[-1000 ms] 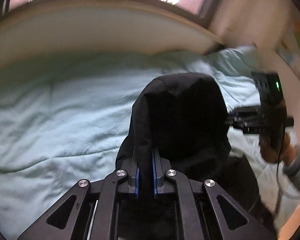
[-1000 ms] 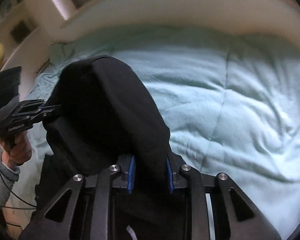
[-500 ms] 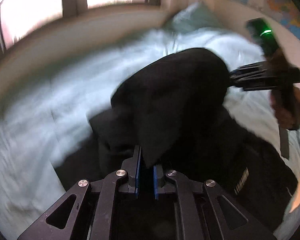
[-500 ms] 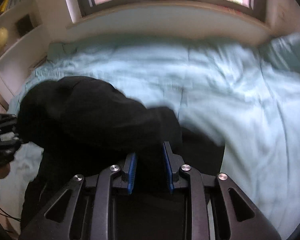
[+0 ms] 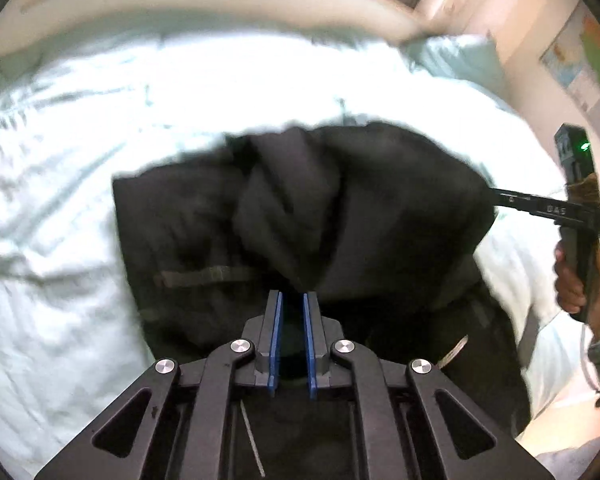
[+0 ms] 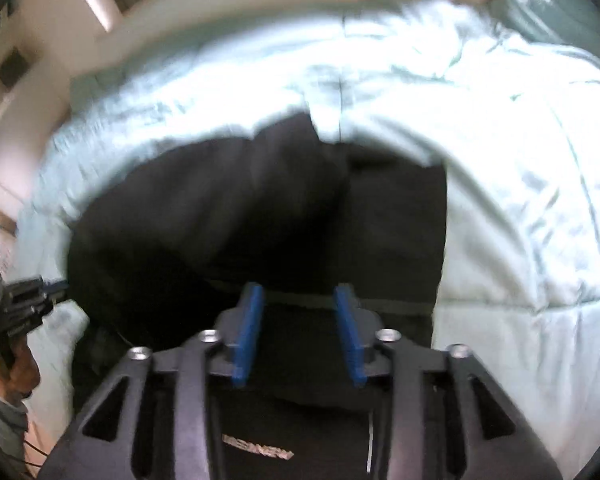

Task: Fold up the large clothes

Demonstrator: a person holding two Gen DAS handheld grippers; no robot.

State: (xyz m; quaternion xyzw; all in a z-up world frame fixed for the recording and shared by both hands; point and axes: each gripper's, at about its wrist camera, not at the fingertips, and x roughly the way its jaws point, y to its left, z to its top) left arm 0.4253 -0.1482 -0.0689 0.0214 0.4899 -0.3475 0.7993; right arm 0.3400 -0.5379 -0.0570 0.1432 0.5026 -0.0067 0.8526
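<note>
Black garment spread in a heap on the pale green quilt.

The left gripper pinches a fold of the cloth between narrowly set blue pads. The right gripper has its pads spread wide over the fabric, nothing between them. Small white lettering shows on the cloth.

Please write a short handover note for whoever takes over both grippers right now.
Left gripper: shut on the black garment, pinching a fold.
Right gripper: fingers apart with cloth lying between them, gripping nothing.
Garment lies bunched on the pale quilt, one part turned over itself.
Done: a first fold laid down.
Left: free the left side, smooth the cloth, make the remaining folds.
</note>
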